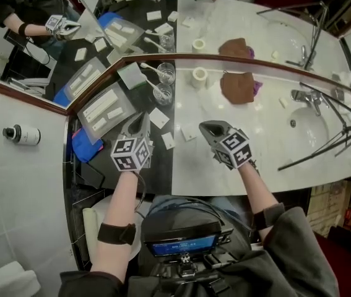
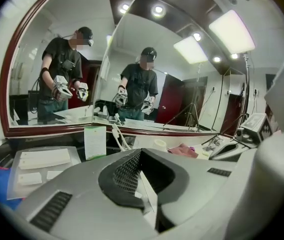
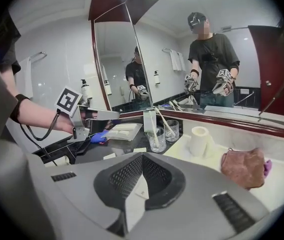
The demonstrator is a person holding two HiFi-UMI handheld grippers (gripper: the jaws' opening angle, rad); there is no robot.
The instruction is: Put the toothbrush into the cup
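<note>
The placing step looks finished: the toothbrush [image 3: 164, 121] is leaning in the glass cup [image 3: 175, 134] by the mirror [image 1: 255, 30], at the desk's [image 1: 268, 141] back edge. The left gripper [image 1: 139, 124] and right gripper [image 1: 209, 129] are hovering near the front edge, fingers pressed together and holding nothing. Only withdrawing seems left.

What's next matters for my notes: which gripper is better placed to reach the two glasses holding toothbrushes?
Left, probably. The left gripper hangs over the dark counter where the glasses stand, nearer them; the right gripper is over the white marble, farther aside. Both are shut and empty.
</note>
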